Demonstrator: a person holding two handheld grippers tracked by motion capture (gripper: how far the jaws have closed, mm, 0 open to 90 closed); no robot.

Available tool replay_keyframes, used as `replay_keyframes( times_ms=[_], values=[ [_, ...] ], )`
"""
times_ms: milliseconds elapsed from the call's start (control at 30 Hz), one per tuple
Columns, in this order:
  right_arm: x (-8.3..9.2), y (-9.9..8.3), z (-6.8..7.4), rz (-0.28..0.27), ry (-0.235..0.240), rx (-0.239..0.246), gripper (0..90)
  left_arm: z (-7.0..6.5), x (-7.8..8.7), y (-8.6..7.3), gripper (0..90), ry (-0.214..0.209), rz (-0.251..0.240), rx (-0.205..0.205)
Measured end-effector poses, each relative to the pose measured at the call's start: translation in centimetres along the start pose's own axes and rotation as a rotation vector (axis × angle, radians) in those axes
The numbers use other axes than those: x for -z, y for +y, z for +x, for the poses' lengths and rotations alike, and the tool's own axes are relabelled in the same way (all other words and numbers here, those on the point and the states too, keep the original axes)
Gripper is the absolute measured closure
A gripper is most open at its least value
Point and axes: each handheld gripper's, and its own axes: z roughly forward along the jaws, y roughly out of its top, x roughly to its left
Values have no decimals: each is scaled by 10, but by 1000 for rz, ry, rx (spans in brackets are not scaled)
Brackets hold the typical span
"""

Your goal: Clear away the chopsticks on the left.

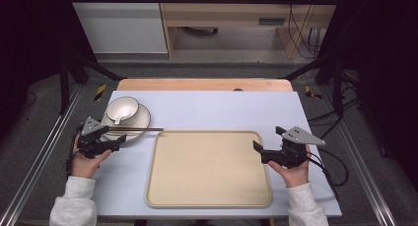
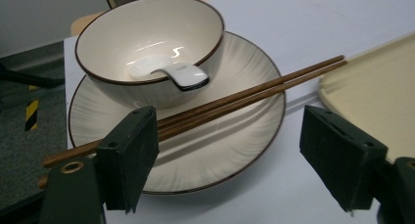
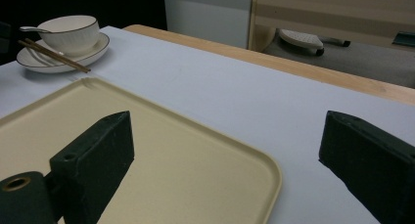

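A cream bowl point(image 1: 122, 109) with a white spoon point(image 2: 181, 76) in it stands on a cream plate point(image 1: 140, 118) at the table's left. A pair of brown chopsticks point(image 1: 143, 130) lies across the plate's near side, tips pointing right. My left gripper point(image 1: 114, 138) is at the plate's near-left edge, open; in the left gripper view point(image 2: 235, 155) its jaws stand wide on either side of the plate's rim point(image 2: 244, 72), with the chopsticks point(image 2: 254, 91) passing behind the left jaw. My right gripper point(image 1: 268, 139) hangs open at the right edge of a beige tray point(image 1: 207, 169), nothing between its jaws point(image 3: 227, 145).
The tray point(image 3: 161, 150) fills the table's near middle and carries nothing. A pale mat point(image 1: 222, 112) covers the wooden table. Black frame rails run along both sides. Cabinets and cables stand on the floor beyond the far edge.
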Motion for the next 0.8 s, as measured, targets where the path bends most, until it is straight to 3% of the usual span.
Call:
replay_keyframes(
  times_ms=[233,633,800],
  values=[
    [-2,-1,0,13,1,7,63,12,-20,-3,295,26,0,-2],
    [-5,-2,1,27,2,13,63,16,-36,-7,358,52,22,-28],
    [-5,-3,2,30,4,15,62,14,-40,-9,367,61,46,-57]
  ],
)
